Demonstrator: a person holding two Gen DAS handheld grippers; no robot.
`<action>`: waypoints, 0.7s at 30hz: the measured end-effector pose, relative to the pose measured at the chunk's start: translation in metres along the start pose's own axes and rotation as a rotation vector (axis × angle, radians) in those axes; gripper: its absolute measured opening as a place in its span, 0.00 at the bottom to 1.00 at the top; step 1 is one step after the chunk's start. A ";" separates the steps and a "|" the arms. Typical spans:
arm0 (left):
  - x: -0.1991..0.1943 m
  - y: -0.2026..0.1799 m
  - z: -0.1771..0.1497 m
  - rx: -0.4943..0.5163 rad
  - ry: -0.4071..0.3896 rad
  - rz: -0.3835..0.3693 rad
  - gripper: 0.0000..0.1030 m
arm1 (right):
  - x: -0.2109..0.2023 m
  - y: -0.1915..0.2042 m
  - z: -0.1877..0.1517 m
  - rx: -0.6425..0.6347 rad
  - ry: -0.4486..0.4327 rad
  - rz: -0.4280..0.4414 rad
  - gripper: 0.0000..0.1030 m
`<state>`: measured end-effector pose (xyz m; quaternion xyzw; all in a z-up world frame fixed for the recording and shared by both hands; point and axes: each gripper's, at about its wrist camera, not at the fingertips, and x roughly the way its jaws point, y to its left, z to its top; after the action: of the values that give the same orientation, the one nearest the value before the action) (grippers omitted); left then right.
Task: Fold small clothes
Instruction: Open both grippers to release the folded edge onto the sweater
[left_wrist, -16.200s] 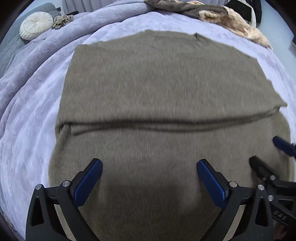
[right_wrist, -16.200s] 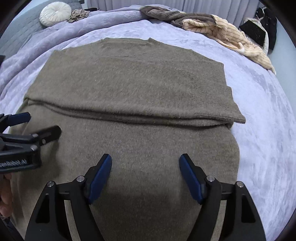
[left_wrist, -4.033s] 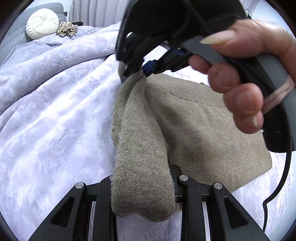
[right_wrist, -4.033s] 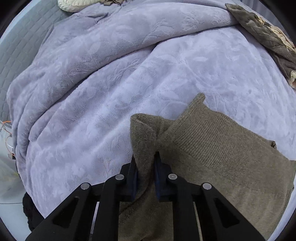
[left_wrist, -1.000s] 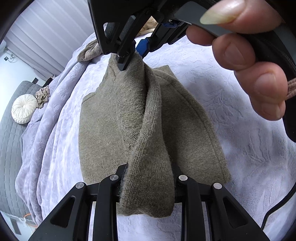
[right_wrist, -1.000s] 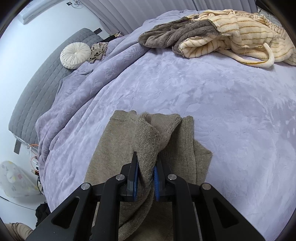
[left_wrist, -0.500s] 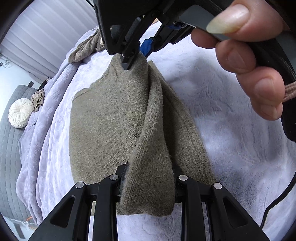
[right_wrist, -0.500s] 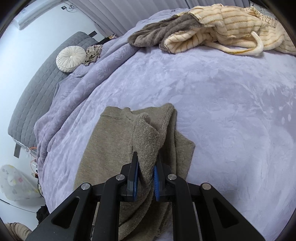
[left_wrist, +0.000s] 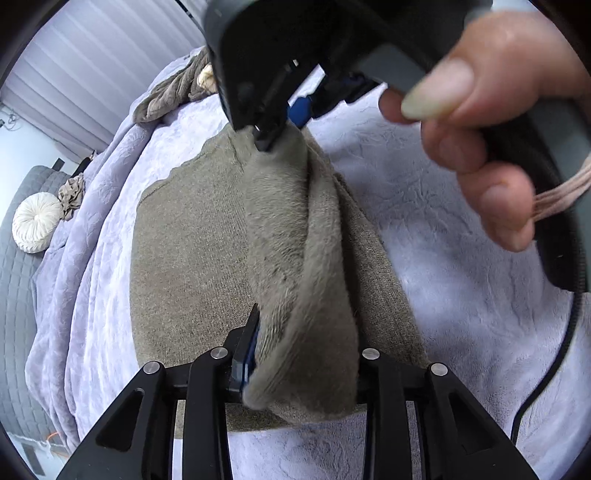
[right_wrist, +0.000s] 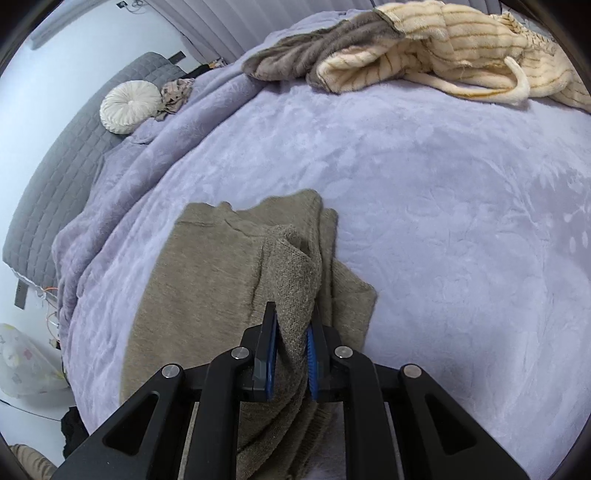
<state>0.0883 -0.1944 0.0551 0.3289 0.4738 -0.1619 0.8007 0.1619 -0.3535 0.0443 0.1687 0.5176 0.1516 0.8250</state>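
An olive-brown knit sweater (left_wrist: 192, 258) lies partly folded on the lilac bedspread (left_wrist: 461, 258). My left gripper (left_wrist: 295, 354) is shut on one end of a raised fold of the sweater. My right gripper (right_wrist: 291, 350) is shut on the other end of that fold; it also shows in the left wrist view (left_wrist: 273, 136), held by a hand, at the sweater's far end. The fold hangs between the two grippers above the flat lower layer (right_wrist: 199, 280).
A cream striped robe and a grey-brown garment (right_wrist: 424, 48) lie heaped at the far side of the bed. A round white cushion (right_wrist: 129, 105) and a small crumpled cloth (right_wrist: 173, 94) sit by the grey headboard (right_wrist: 62, 155).
Both grippers have carried the held fold sideways over the flat layer, and the sweater lies lower and flatter than a second ago. Both stay shut on it.
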 end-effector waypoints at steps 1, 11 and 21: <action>-0.001 0.001 -0.001 -0.004 -0.002 -0.026 0.51 | 0.000 -0.002 -0.002 0.009 -0.006 0.006 0.15; -0.013 0.052 -0.010 -0.128 -0.034 -0.321 0.86 | -0.010 0.001 0.001 0.020 -0.007 -0.113 0.59; -0.031 0.141 -0.051 -0.313 -0.152 -0.658 0.86 | -0.085 0.044 -0.039 -0.060 -0.143 -0.001 0.59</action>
<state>0.1201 -0.0578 0.1178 0.0197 0.5124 -0.3601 0.7793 0.0882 -0.3456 0.1158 0.1539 0.4524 0.1543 0.8648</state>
